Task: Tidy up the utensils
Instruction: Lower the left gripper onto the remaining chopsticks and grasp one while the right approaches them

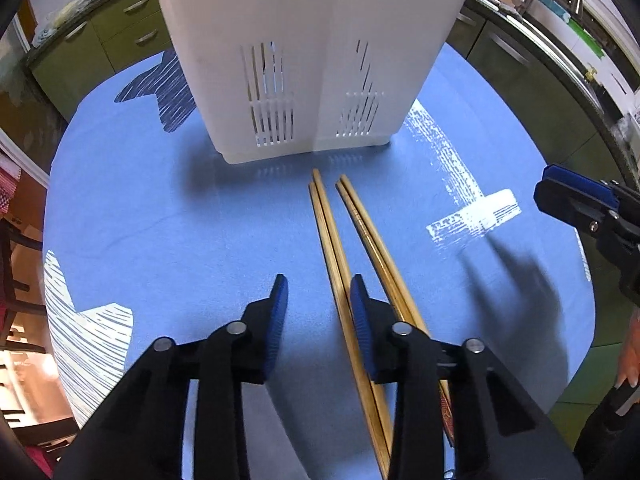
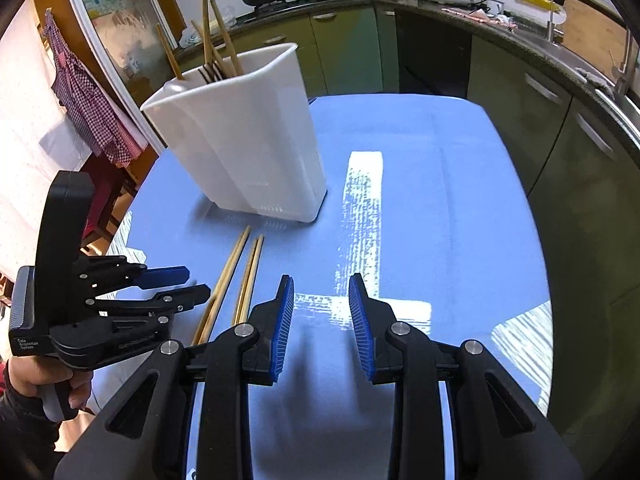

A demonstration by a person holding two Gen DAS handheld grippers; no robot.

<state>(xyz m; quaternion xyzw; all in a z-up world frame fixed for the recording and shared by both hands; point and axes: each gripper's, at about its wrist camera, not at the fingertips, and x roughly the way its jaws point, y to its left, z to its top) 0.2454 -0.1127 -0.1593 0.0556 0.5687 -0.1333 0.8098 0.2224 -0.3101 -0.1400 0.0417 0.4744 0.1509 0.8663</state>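
**Chopsticks on the blue cloth, both grippers empty**

In the left wrist view, the left gripper (image 1: 319,292) fills the lower centre of the frame with its blue-padded fingers spread apart and nothing between them. Its right finger (image 1: 362,320) sits over the nearer pair of wooden chopsticks (image 1: 340,264), which lie flat on the blue tablecloth (image 1: 160,208) and run from the bottom of the frame up toward the centre. A second pair lies just beside them to the right, its tips fanning slightly away. Their far tips end near the foot of the white slotted utensil holder (image 1: 304,60), which stands upright at top centre. At the right edge the right gripper (image 1: 576,196) enters the frame.

In the right wrist view, the left gripper (image 2: 188,284) shows at lower left, fingers parted, above the chopsticks (image 2: 240,272). The utensil holder (image 2: 240,140) stands at upper left, already holding several chopsticks (image 2: 216,40). The right gripper (image 2: 320,312) hangs open over bare cloth, to the right of the chopsticks.
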